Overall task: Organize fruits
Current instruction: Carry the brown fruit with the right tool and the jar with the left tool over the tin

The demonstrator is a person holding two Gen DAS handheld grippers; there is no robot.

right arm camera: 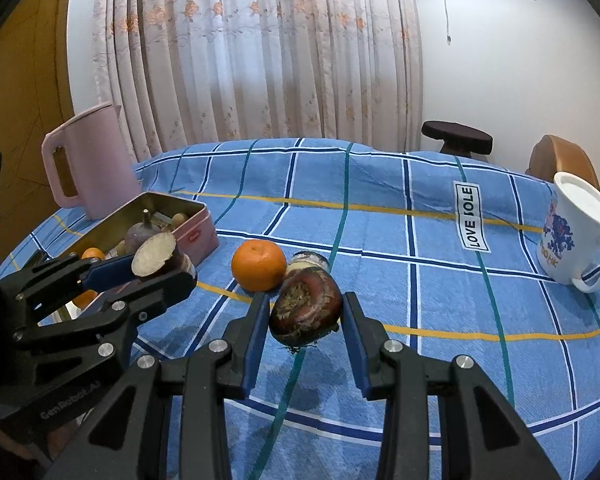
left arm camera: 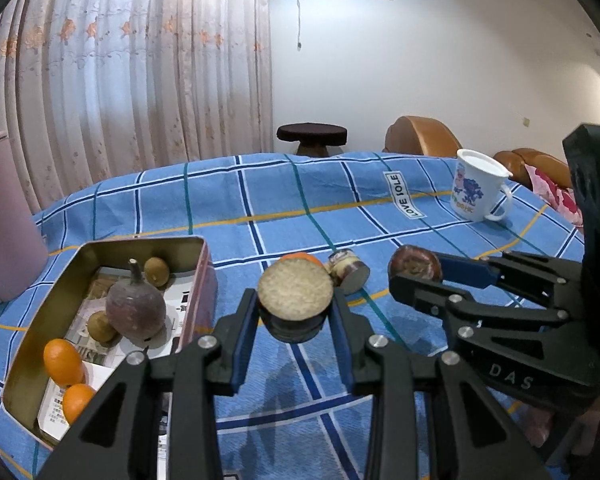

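Blue checked cloth point(right arm camera: 440, 288) tag: "LOVE SOLE" | left gripper point(left arm camera: 295, 312), marked "GenRobot.AI": clamps pale-faced cut fruit point(left arm camera: 295, 289) beside tin point(left arm camera: 60, 280) | right gripper point(right arm camera: 305, 322), marked "DAS": pinches reddish-brown fruit point(right arm camera: 306, 308) above cloth, near orange point(right arm camera: 259, 265)

Right hand-held gripper point(right arm camera: 305, 322) clamps 1 reddish-brown, perhaps chestnut-like fruit point(right arm camera: 306, 308).

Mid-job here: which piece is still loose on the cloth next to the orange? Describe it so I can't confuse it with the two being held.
Start at the pink-sided tin on the blue checked cloth; the orange sits just right of it. Touching the orange's right side lies a small cut chunk, dark-skinned and on its side. Unlike its neighbours, no gripper holds it.
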